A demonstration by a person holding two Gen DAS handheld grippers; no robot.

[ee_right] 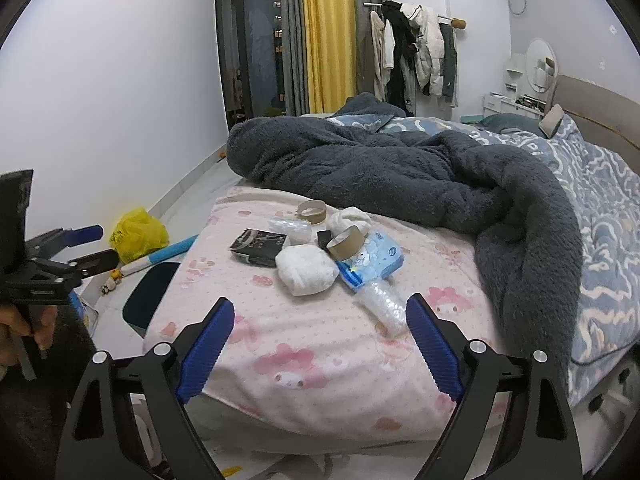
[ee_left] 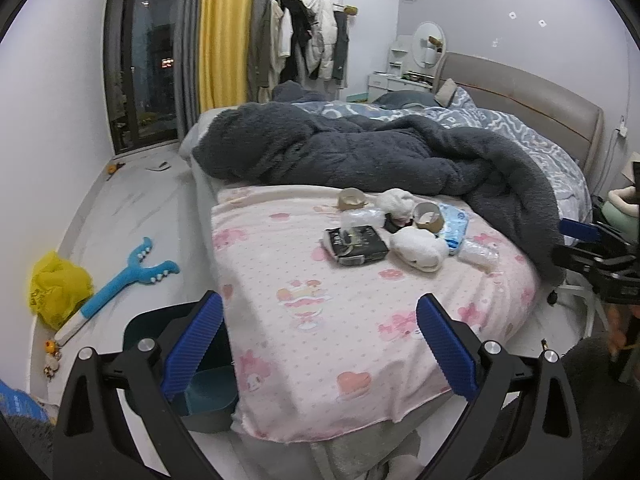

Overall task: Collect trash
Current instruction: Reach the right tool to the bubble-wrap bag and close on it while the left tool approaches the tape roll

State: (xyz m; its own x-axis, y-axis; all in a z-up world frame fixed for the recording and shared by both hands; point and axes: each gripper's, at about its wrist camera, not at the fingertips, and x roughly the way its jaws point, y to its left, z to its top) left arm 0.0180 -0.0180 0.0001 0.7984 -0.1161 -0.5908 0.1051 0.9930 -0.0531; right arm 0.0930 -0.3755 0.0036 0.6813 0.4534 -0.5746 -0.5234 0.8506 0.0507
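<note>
Trash lies in a heap on the pink sheet [ee_left: 320, 280]: a black packet [ee_left: 357, 245] [ee_right: 258, 246], a white wad [ee_left: 418, 248] [ee_right: 306, 270], two cardboard rolls [ee_left: 428, 216] [ee_right: 312, 211], a blue tissue pack [ee_right: 374, 258] and crumpled clear plastic [ee_right: 382, 304]. My left gripper [ee_left: 320, 308] stands open over the near end of the bed, well short of the heap. My right gripper [ee_right: 320, 304] is open too, nothing between its fingers; the clear plastic lies just inside its right finger [ee_right: 428, 340]. A dark teal bin [ee_left: 192, 396] [ee_right: 152, 292] stands on the floor beside the bed.
A dark fleece blanket [ee_left: 360, 152] is bunched across the bed behind the heap. On the floor to the left lie a yellow plastic bag [ee_left: 56, 284] and a blue foam toy [ee_left: 128, 272]. A window, curtains and hung clothes are at the back.
</note>
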